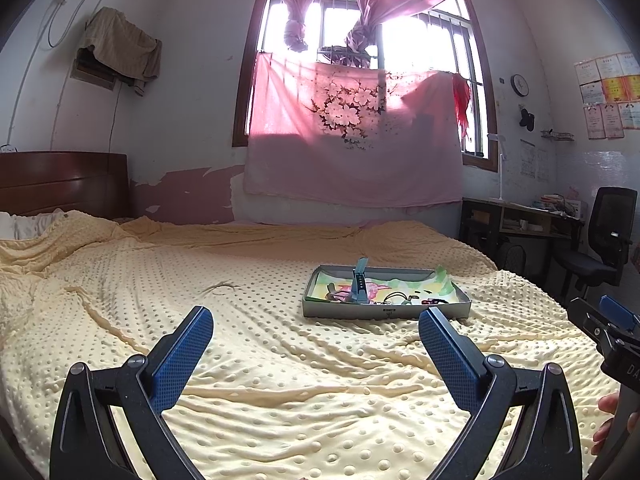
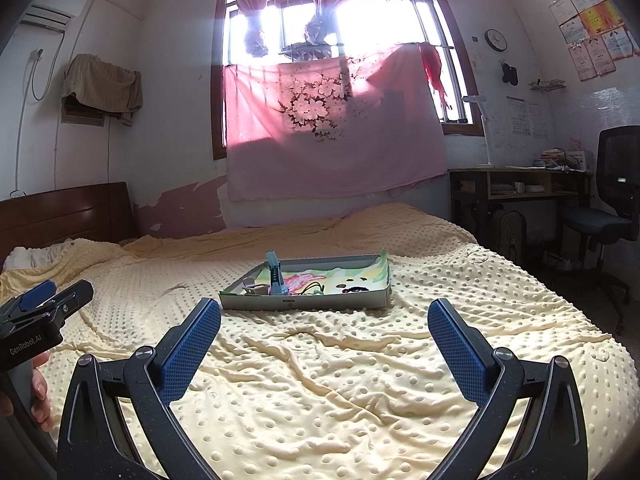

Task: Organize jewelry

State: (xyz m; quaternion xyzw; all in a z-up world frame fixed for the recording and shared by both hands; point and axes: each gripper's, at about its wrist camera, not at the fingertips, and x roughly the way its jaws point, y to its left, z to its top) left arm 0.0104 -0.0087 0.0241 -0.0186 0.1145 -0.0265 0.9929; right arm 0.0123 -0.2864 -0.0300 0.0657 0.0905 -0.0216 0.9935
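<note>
Your left gripper (image 1: 316,330) and right gripper (image 2: 324,322) both hang wide open and empty above the yellow dotted bedspread (image 2: 320,380). The shallow grey cardboard tray (image 1: 384,312) of jewelry lies on it ahead, apart from both.

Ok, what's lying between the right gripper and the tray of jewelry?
Nothing but bare, wrinkled yellow blanket. In the right wrist view, the open right gripper faces the tray with only dotted fabric in the stretch between them.

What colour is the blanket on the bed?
Pale yellow blanket with raised dots; clearest in the right wrist view.
</note>
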